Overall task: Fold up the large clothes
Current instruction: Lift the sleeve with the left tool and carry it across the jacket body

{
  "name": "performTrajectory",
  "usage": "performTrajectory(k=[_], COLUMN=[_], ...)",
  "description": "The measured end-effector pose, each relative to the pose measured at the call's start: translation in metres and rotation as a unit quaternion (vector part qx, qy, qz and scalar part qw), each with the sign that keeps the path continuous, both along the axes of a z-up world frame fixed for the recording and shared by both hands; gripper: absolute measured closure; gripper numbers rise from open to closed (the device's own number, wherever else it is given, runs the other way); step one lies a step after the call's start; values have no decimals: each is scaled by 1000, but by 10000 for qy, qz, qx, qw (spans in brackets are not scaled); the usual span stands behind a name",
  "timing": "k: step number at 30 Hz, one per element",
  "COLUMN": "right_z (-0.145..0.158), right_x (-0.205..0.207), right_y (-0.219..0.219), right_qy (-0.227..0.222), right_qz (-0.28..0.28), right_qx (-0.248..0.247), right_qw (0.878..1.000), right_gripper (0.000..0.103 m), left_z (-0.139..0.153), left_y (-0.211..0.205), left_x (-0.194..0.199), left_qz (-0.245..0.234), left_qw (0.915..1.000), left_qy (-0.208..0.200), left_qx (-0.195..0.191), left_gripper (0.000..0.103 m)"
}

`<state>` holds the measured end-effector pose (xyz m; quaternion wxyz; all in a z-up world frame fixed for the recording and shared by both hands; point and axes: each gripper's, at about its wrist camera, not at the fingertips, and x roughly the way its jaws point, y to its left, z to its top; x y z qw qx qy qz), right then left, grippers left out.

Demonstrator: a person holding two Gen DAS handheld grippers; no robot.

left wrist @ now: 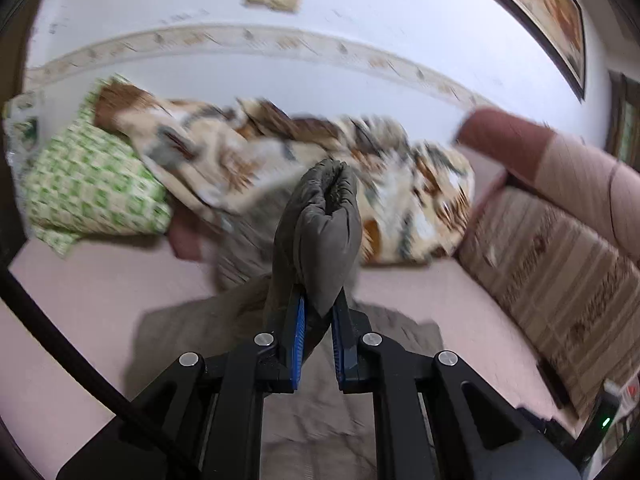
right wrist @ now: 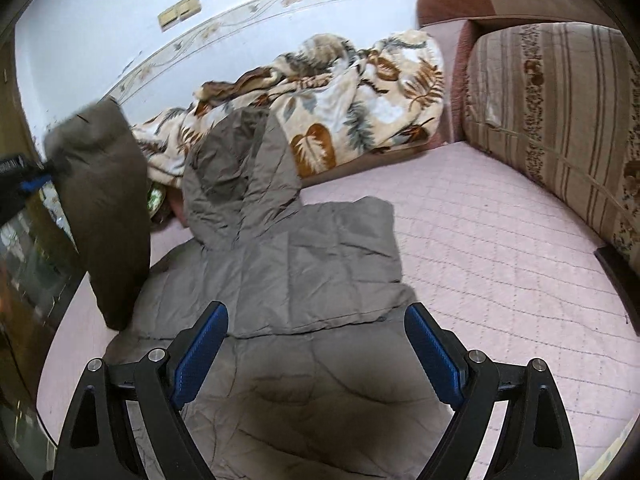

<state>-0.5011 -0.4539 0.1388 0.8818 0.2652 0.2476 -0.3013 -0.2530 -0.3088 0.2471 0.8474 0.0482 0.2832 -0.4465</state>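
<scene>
A grey-brown padded jacket [right wrist: 312, 264] lies spread on the pink quilted mattress [right wrist: 492, 248], its hood [right wrist: 240, 176] pointing toward the wall. My left gripper [left wrist: 320, 312] is shut on the end of one sleeve [left wrist: 324, 220], which bulges up past the blue pads. In the right wrist view that sleeve [right wrist: 104, 200] hangs lifted at the left, with the left gripper [right wrist: 24, 180] at the frame edge. My right gripper [right wrist: 316, 309] hovers over the jacket's folded body, jaws open wide and nothing between them.
A leaf-patterned blanket [right wrist: 352, 92] is bunched against the wall behind the jacket. A green checked pillow [left wrist: 88, 188] lies at the left. A striped back cushion [right wrist: 552, 120] and a reddish sofa arm [left wrist: 520, 148] border the right side.
</scene>
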Motion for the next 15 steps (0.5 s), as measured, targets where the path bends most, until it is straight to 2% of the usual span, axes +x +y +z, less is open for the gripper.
performTrajectory(k=[6,10,12,15], right_z=[0,1,0,0], right_x=[-10,-12,-12,-11], right_y=[-14,-21,-25,-29], right_qy=[-27,16,36,56], right_qz=[-358,-540,-607,-696], right_qx=[32,-27,-39,-51], right_qw=[9994,9985,9981,9975], right_gripper=[10,10,10,10], left_z=[-75,-128,-150,-154], left_y=[-52,-72,-78,-69], left_x=[-40,-54,-59,-70], left_qz=[-347,-509,-691,-999], left_qw=[9976,9919,9862,9832], left_qy=[275,500,733,768], left_qx=[530,1053,1310,1323], left_gripper=[91,90,75,68])
